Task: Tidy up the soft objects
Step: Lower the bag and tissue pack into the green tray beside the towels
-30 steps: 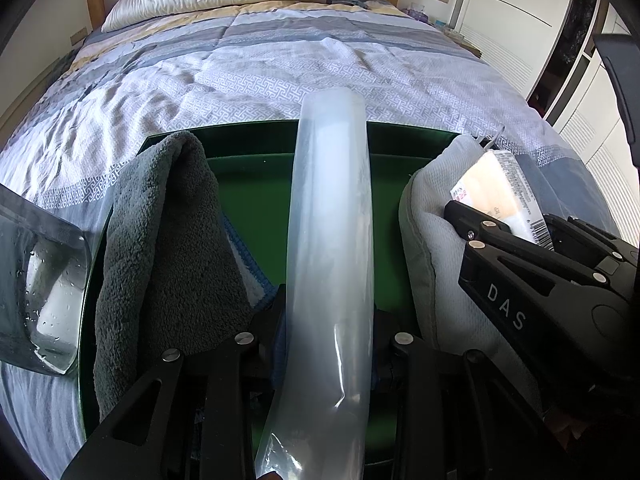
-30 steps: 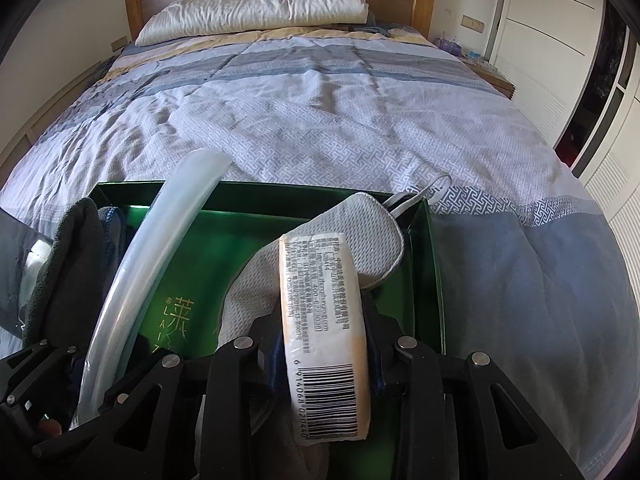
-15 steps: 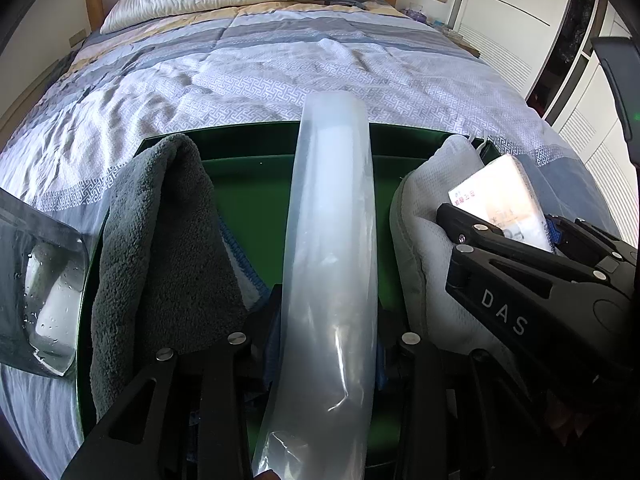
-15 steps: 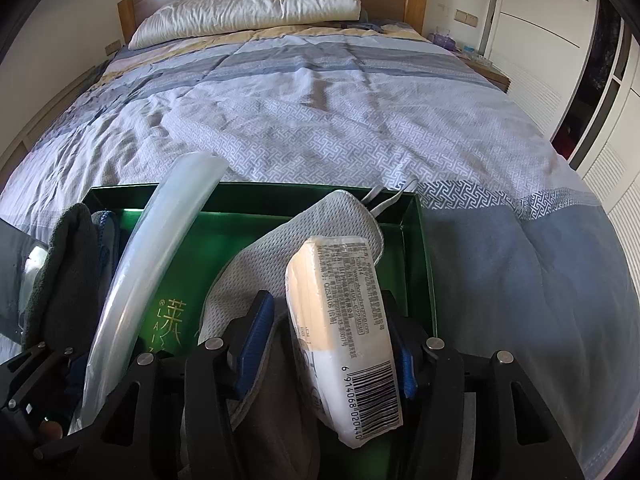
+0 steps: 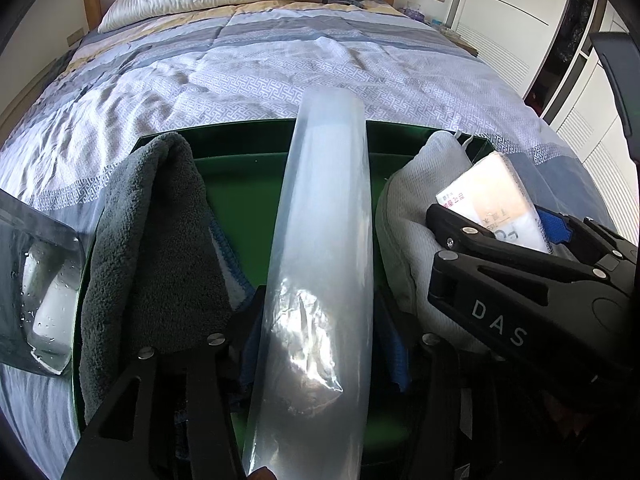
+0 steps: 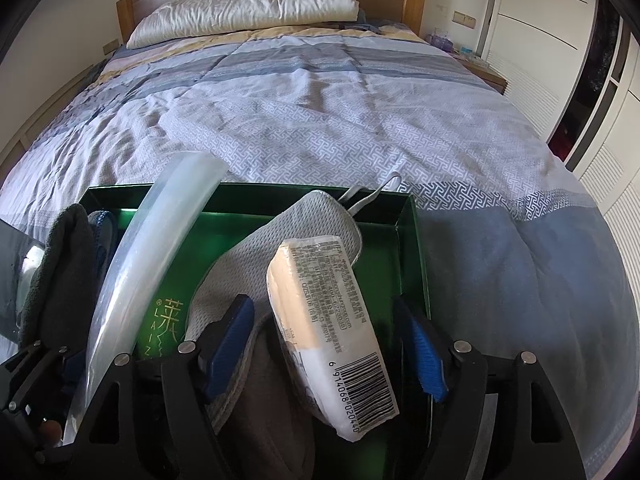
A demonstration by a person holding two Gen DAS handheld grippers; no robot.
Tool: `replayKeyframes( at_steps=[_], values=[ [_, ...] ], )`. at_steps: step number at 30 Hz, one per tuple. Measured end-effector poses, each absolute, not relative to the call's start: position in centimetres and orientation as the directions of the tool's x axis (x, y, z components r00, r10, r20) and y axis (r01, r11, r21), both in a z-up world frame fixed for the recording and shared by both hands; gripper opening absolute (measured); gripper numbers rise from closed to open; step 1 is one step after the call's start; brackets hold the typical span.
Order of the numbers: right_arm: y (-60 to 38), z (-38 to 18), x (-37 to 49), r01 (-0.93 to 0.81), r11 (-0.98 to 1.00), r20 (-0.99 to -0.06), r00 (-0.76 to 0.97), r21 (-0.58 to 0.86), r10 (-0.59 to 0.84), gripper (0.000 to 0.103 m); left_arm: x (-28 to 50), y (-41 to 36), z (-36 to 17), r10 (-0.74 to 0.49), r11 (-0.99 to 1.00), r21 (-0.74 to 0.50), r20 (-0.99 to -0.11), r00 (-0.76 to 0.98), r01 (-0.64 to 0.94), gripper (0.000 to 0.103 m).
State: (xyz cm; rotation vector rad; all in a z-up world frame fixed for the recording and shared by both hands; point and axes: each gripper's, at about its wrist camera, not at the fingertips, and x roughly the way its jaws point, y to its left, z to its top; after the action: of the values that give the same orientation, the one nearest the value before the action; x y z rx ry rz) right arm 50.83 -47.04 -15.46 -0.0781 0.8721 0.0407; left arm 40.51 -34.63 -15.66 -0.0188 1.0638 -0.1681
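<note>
Green box (image 6: 412, 264) holds towel (image 5: 148, 248), plastic roll (image 5: 324, 240), tissue pack (image 6: 332, 320); both grippers' jaws just opened, gripping nothing.

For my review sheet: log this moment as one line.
right gripper: jaws just opening, clear of tissue pack | left gripper: jaws just opening around plastic roll | both over green box

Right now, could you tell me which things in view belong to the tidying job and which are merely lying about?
Part of the job:
- green box
- translucent roll
- tissue pack
- pale grey mesh pouch
- dark grey towel
- left gripper, right gripper, both open

Just lying about:
- patterned quilt
- white pillow
- clear packet beside the box
</note>
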Motion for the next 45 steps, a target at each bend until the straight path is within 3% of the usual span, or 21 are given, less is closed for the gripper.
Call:
replayKeyframes(
  at_steps=[2, 27, 29, 31, 45],
  values=[
    [-47.07, -15.41, 50.82, -0.065, 0.996, -0.765, 0.644, -0.054, 0.000, 0.075, 40.50, -34.63, -15.70, -0.154, 0.986, -0.105, -0.869, 0.470, 0.128, 0.058],
    [-47.19, -15.22, 50.67, -0.060, 0.996, -0.760, 0.650, -0.066, -0.011, 0.077, 40.48, -34.74, -15.72, -0.147, 0.987, -0.094, -0.866, 0.478, 0.133, 0.060],
    [-47.17, -15.22, 50.74, -0.062, 0.996, -0.761, 0.649, -0.062, -0.007, 0.079, 40.53, -34.69, -15.79, -0.147, 0.987, -0.096, -0.867, 0.476, 0.130, 0.073],
    [-47.16, -15.22, 50.78, -0.064, 0.996, -0.761, 0.648, -0.056, -0.001, 0.083, 40.52, -34.57, -15.80, -0.145, 0.987, -0.096, -0.867, 0.477, 0.125, 0.077],
    [-46.98, -15.25, 50.89, -0.067, 0.996, -0.761, 0.649, -0.054, 0.002, 0.088, 40.56, -34.41, -15.87, -0.142, 0.988, -0.093, -0.866, 0.479, 0.125, 0.078]
  ],
)
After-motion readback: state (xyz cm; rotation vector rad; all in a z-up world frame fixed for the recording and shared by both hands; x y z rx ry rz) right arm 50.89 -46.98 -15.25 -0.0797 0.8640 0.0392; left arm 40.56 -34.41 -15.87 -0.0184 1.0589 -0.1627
